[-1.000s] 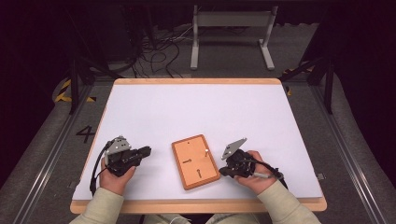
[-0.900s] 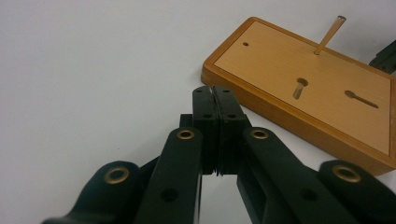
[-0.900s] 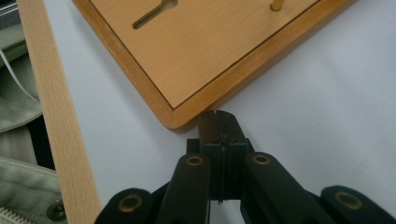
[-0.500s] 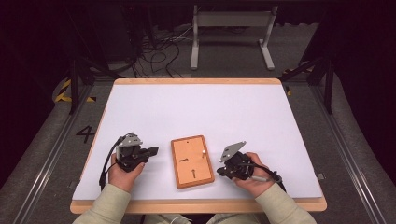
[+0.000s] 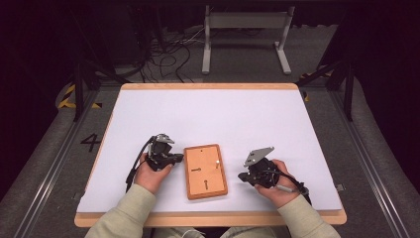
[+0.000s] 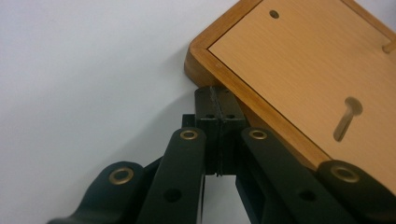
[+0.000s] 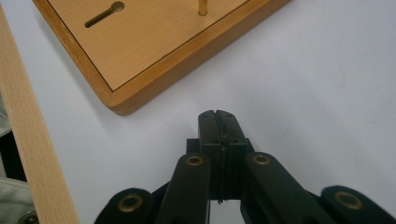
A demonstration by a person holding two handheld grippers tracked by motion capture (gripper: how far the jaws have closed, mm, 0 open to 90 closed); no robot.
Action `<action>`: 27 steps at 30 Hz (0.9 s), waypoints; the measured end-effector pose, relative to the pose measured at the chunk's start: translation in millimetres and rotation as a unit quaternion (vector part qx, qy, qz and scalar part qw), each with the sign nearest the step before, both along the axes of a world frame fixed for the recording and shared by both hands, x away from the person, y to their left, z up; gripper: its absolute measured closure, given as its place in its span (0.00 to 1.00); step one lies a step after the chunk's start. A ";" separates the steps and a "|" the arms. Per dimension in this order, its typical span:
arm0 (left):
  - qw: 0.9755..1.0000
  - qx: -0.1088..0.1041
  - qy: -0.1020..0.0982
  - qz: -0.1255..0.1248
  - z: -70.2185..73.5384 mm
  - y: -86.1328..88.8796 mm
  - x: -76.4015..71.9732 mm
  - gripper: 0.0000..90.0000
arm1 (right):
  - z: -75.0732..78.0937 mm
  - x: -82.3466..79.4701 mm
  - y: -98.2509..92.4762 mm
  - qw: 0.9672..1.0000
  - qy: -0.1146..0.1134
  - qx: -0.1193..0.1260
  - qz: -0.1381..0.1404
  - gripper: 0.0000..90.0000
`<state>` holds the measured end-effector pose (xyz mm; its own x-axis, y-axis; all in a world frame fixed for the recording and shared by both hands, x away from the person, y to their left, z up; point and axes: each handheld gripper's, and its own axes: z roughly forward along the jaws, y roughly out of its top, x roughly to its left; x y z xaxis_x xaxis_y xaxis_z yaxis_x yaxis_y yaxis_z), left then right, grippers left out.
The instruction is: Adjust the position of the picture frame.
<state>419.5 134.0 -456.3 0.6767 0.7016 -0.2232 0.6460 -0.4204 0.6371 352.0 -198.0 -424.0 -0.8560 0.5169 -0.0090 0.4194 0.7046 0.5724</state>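
Both pairs of jaws are pressed fully together with nothing between them. On the left gripper (image 5: 171, 157), held in the person's left hand (image 5: 151, 172), the closed tips sit against the left long edge of the flat rectangular orange-brown wooden board (image 5: 205, 171) near its far left corner; the left gripper view shows the tips (image 6: 217, 100) meeting the board's raised rim (image 6: 243, 100) there, apparently touching it. The right gripper (image 5: 243, 176), in the right hand (image 5: 277, 183), points toward the board's right side with its shut tips (image 7: 217, 122) a little short of the near right corner (image 7: 122, 100), resting over bare white surface and apart from the wood.

The board lies flat on the white-topped bench (image 5: 213, 114), near its front edge, between the two grippers. Its long axis runs front to back, turned slightly so the far end leans left. Two keyhole-shaped slots (image 5: 196, 169) are cut in its face, and a small brass peg (image 7: 203, 7) stands upright near its right edge.
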 end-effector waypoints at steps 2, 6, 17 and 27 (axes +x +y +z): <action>1.000 -0.010 0.003 -0.008 -1.1 -5.7 4.6 1.00 | 0.4 -0.5 -1.2 1.000 0.000 0.002 -0.004 1.00; 1.000 -0.018 0.001 -0.021 -1.9 -23.7 13.8 1.00 | 1.5 -3.2 -1.7 1.000 0.004 0.001 0.001 1.00; 0.997 0.038 -0.049 -0.046 4.5 -53.0 11.6 0.91 | -2.0 -19.5 9.0 0.997 0.033 -0.030 0.055 1.00; 0.997 0.015 -0.066 -0.042 21.6 -11.4 -11.1 0.85 | -4.1 -29.1 42.5 0.991 0.033 -0.057 0.115 1.00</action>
<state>408.5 122.6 -434.7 0.7560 0.6456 -0.1080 0.5186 -0.4899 0.7008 322.9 -155.4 -428.1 -0.9515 0.3075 0.0034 0.2744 0.8439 0.4610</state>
